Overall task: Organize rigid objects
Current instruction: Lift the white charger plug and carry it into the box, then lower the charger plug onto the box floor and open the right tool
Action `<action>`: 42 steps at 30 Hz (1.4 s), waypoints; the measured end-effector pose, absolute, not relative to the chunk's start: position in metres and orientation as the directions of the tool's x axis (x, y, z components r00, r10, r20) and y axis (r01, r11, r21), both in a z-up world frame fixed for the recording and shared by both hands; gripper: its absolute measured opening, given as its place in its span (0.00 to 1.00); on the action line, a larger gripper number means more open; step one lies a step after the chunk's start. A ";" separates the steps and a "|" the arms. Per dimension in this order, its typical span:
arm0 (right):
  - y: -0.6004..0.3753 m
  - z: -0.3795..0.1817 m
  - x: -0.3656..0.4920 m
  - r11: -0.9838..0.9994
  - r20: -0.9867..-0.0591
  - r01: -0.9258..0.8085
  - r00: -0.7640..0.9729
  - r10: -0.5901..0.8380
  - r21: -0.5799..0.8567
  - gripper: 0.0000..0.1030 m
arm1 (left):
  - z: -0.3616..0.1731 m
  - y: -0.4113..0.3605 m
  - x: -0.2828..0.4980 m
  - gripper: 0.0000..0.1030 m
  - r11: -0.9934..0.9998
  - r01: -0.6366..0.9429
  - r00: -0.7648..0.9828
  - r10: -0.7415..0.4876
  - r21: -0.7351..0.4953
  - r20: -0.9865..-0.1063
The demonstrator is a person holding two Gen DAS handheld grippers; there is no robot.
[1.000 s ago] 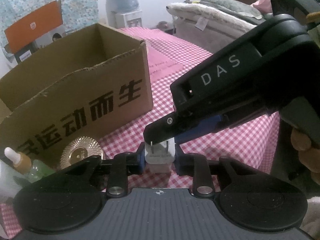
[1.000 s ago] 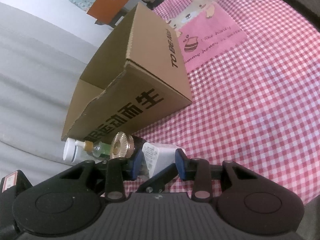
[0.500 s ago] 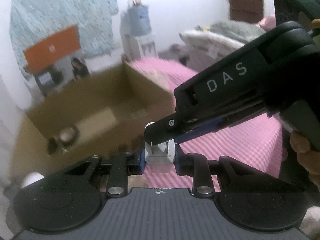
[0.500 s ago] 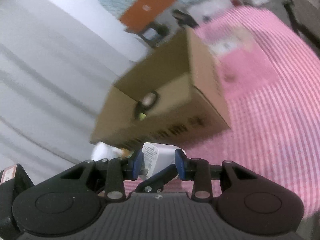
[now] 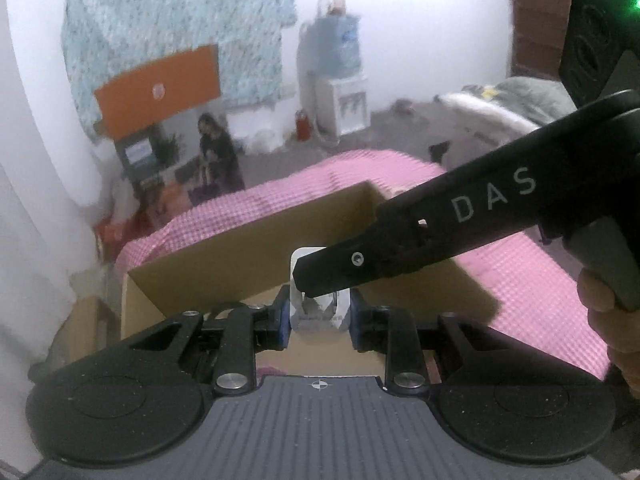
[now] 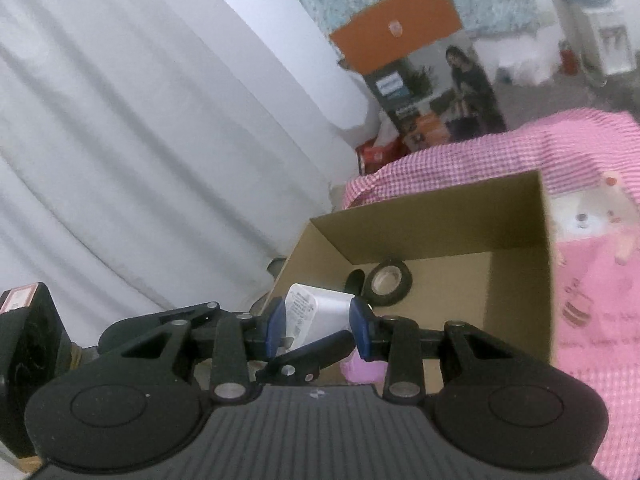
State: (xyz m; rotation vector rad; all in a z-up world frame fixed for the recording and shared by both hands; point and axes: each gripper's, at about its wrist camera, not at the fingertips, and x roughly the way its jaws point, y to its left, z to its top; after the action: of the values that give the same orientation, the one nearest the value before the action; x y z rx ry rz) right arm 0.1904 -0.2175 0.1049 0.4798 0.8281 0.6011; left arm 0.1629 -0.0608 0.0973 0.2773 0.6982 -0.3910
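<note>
A white charger plug (image 5: 316, 314) is pinched between the blue pads of my left gripper (image 5: 318, 320), prongs facing away. My right gripper (image 6: 318, 326) is shut on the same white charger plug (image 6: 320, 306) from the other side. In the left wrist view its black body comes in from the right, and one of its fingers (image 5: 320, 280) crosses the plug. Both grippers hold the plug over the near edge of the open cardboard box (image 6: 440, 216), also seen as the cardboard box (image 5: 248, 264). A finger (image 6: 312, 354) of the left gripper shows under the plug.
Inside the box lie a black tape roll (image 6: 390, 282) and a pink object (image 6: 362, 368). The box stands on a pink checked tablecloth (image 6: 592, 360). A white curtain (image 6: 140, 140) hangs at the left; a product carton with an orange flap (image 6: 400, 32) stands behind.
Both grippers have risen together with the charger, from table level in front of the box to above its opening. The bottles and gold disc have dropped out of view.
</note>
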 end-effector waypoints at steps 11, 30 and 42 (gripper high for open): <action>-0.206 0.048 0.305 0.765 -0.672 -0.221 0.374 0.639 0.605 0.37 | 0.051 -0.047 0.266 0.26 0.929 0.371 0.510 -0.211 -0.009 -0.834; -0.181 -0.018 0.382 0.809 -0.765 -0.215 0.265 0.587 0.547 0.39 | 0.006 -0.044 0.323 0.29 0.950 0.308 0.410 -0.178 -0.049 -0.895; -0.196 0.013 0.361 0.798 -0.724 -0.223 0.336 0.602 0.560 0.42 | 0.041 -0.040 0.303 0.71 0.947 0.320 0.486 -0.197 -0.036 -0.851</action>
State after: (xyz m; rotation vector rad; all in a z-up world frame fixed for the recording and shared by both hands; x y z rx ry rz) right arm 0.3606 -0.1962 0.0132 0.3957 1.1059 0.5562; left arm 0.3025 -0.0396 0.0407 0.1337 1.0159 -0.3157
